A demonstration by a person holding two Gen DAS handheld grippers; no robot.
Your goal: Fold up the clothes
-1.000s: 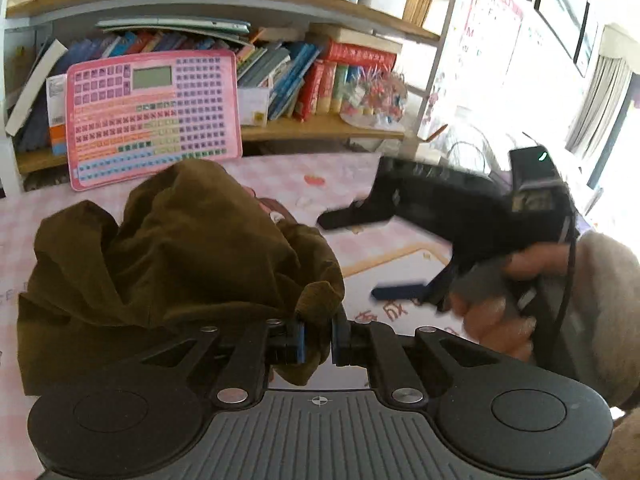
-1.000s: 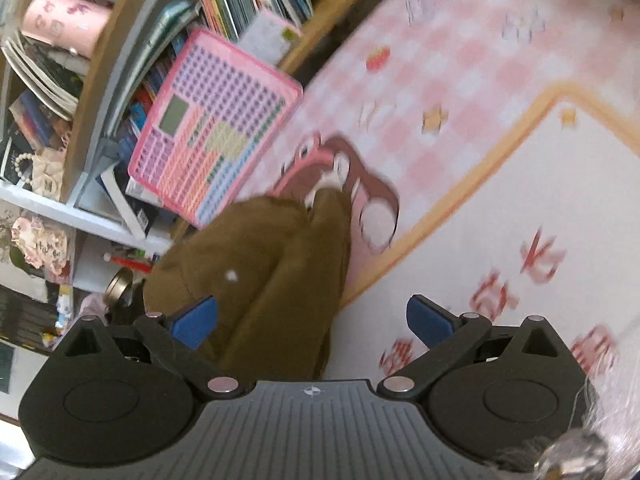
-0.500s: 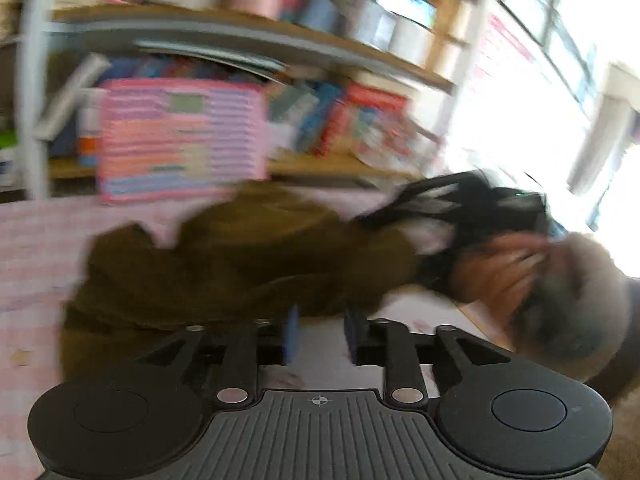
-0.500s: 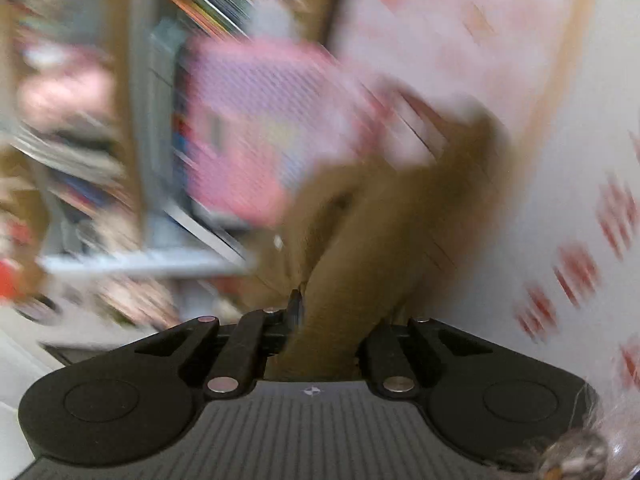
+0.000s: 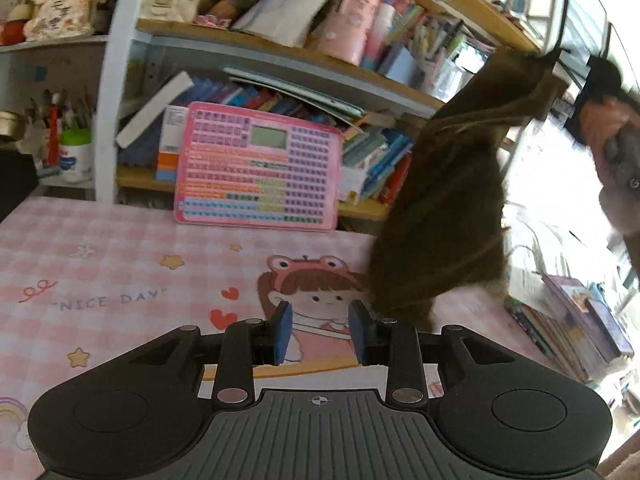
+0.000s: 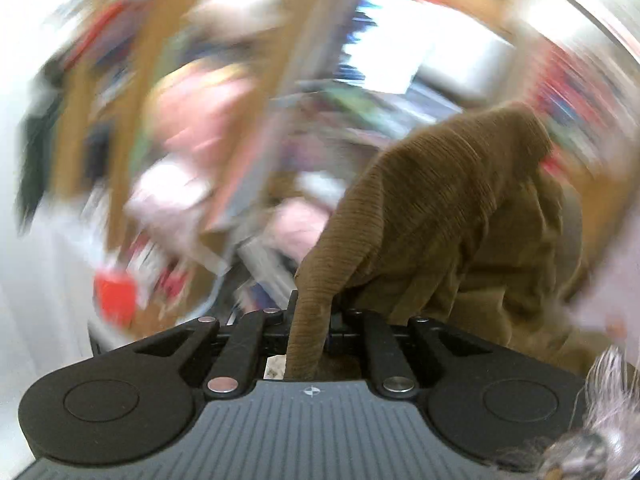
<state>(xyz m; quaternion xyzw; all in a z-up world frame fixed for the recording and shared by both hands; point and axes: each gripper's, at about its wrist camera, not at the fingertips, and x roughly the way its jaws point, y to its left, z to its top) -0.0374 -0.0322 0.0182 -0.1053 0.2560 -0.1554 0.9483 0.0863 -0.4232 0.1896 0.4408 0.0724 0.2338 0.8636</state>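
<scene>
A brown corduroy garment (image 5: 444, 216) hangs in the air at the right of the left wrist view, its lower end just above the pink checked table mat (image 5: 100, 264). A hand (image 5: 600, 124) at the top right holds it up. In the right wrist view my right gripper (image 6: 312, 312) is shut on a ribbed fold of the garment (image 6: 440, 208), which drapes away to the right. My left gripper (image 5: 322, 320) is open over the mat's cartoon girl, with nothing between its blue pads; the garment's bottom edge hangs just right of its right finger.
A bookshelf (image 5: 280, 52) packed with books rises behind the table, and a pink toy keyboard board (image 5: 258, 170) leans against it. A cup of pens (image 5: 74, 152) stands at the far left. Stacked books (image 5: 576, 320) lie off the table's right edge.
My left gripper let go of the garment and opened. My right gripper shut on the garment and swung it up off the table; the pile that lay on the mat now hangs.
</scene>
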